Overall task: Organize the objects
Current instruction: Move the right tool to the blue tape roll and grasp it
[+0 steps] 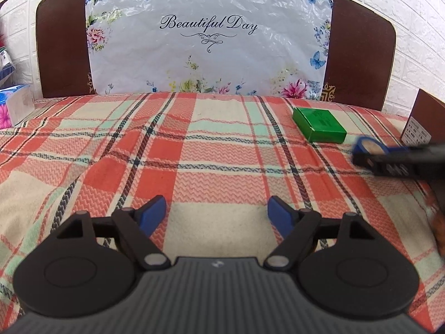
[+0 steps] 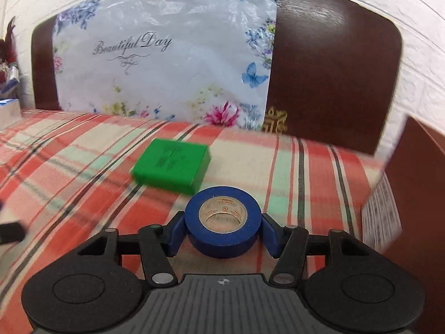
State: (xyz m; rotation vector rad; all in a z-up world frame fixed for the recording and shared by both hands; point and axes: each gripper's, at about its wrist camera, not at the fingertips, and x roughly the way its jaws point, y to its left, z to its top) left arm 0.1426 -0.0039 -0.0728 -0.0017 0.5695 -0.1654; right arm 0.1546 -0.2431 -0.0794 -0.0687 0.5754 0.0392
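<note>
A blue tape roll (image 2: 222, 240) sits between the blue pads of my right gripper (image 2: 222, 222), which press on both of its sides, just above the plaid cloth (image 2: 292, 172). The left wrist view shows that same right gripper (image 1: 372, 157) with the roll (image 1: 368, 144) at the right edge. A green flat box (image 2: 172, 165) lies on the cloth just beyond the roll and a little to its left; it also shows as the green box (image 1: 319, 125) at the far right. My left gripper (image 1: 217, 203) stands open low over the cloth, with nothing between its fingers.
A brown carton (image 2: 411, 194) with a printed label stands at the right edge, close to the roll. A floral tissue pack (image 1: 14, 105) sits at the far left. A dark headboard (image 1: 358, 55) draped with a flowered plastic sheet (image 1: 208, 41) closes off the back.
</note>
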